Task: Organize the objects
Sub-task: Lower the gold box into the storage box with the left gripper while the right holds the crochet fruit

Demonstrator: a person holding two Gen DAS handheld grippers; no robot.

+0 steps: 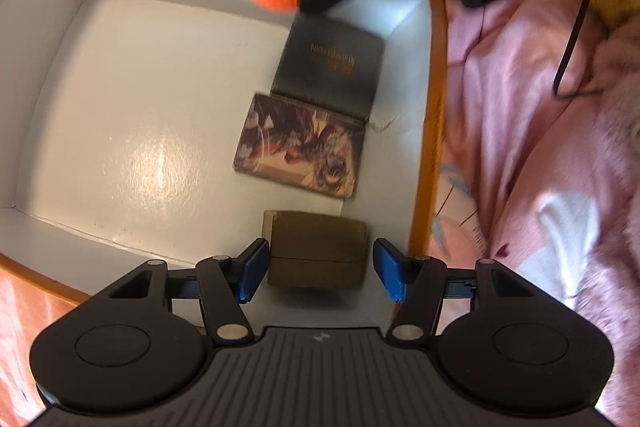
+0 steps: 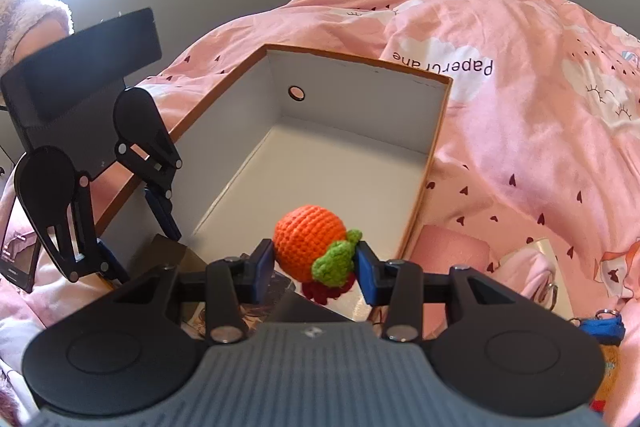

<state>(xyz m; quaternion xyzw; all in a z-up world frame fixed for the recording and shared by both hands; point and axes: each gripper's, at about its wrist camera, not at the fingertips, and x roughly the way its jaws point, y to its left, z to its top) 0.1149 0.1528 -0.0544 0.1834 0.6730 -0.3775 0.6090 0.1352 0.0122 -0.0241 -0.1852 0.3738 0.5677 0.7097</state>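
Pink patterned duvet (image 2: 520, 131) under an open white cardboard box with orange rim (image 2: 360, 61). Inside it, in a row along one wall: black flat box with gold lettering (image 1: 328, 67), illustrated card box (image 1: 300, 147), brown small box (image 1: 318, 247). Left gripper (image 1: 318, 269) jaws wide, straddling the brown box, pads apart from it. Right gripper (image 2: 316, 267) jaws partly closed, clamping an orange crocheted ball with green leaf (image 2: 310, 247) above the box's near end.

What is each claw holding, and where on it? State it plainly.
The right claw grips the crocheted orange toy across its lower part, by the green leaf. The left claw holds nothing: its pads straddle the brown box with gaps showing.
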